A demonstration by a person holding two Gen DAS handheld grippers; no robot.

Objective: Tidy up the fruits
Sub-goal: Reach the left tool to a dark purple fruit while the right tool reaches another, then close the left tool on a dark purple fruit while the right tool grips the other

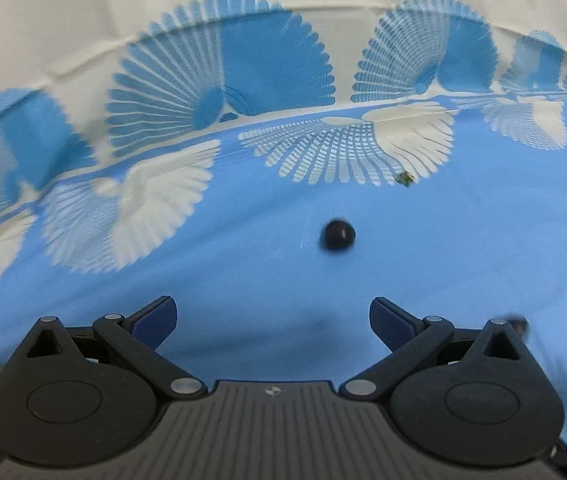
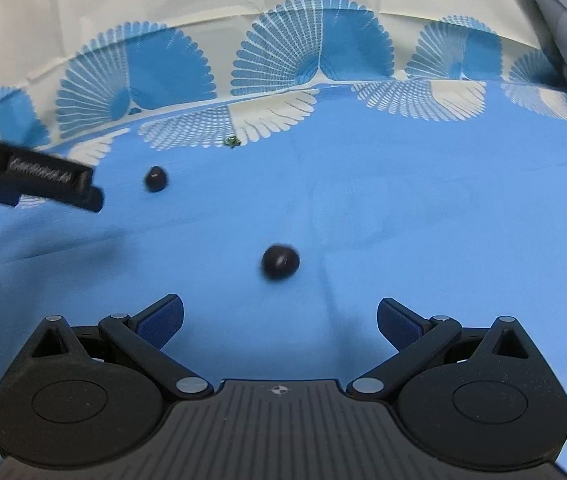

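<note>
Two small dark round fruits lie on a blue tablecloth. In the left wrist view one dark fruit [image 1: 338, 234] lies ahead of my open, empty left gripper [image 1: 272, 322], slightly right of centre. In the right wrist view a nearer dark fruit [image 2: 280, 261] lies just ahead of my open, empty right gripper [image 2: 279, 322]. The farther dark fruit [image 2: 155, 178] lies to its upper left, beside the tip of the left gripper's finger [image 2: 83, 190], which reaches in from the left edge.
The blue tablecloth [image 2: 423, 208] has white and blue fan patterns along its far side [image 1: 219, 76]. A tiny green scrap [image 1: 405, 178] lies near the pattern, also in the right wrist view [image 2: 232, 142]. A dark object [image 1: 517, 322] sits blurred at right.
</note>
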